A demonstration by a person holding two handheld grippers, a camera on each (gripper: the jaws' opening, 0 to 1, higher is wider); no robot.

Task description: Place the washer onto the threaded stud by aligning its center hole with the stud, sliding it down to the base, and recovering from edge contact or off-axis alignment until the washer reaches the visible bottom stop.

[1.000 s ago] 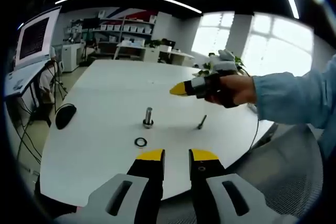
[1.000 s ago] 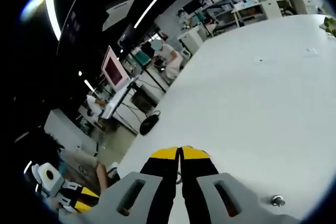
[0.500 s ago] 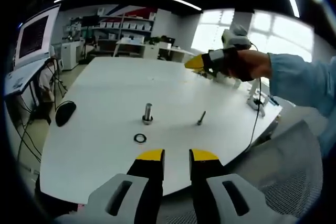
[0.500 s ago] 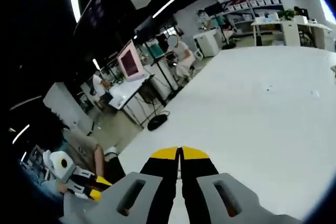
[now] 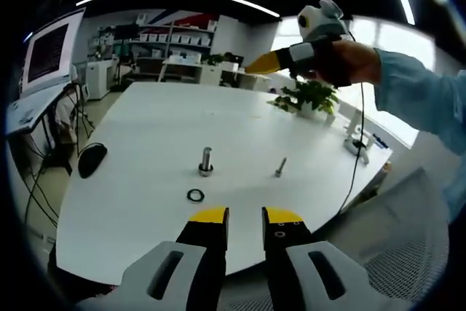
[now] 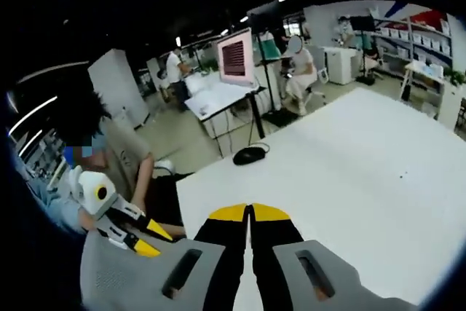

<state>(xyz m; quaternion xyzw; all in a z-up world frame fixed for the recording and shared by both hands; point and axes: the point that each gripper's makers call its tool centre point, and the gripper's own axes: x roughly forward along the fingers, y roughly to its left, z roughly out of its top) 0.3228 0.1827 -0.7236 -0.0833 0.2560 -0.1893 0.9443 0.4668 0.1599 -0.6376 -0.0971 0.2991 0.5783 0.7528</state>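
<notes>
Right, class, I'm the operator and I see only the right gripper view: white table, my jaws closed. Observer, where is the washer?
Observer: In the left gripper view the washer lies flat on the table, just ahead of the left gripper.
Operator: And the stud?
Observer: The threaded stud stands upright beyond the washer, apart from it.
Operator: Anything else nearby?
Observer: A loose bolt sits to the stud's right in that view.
</notes>
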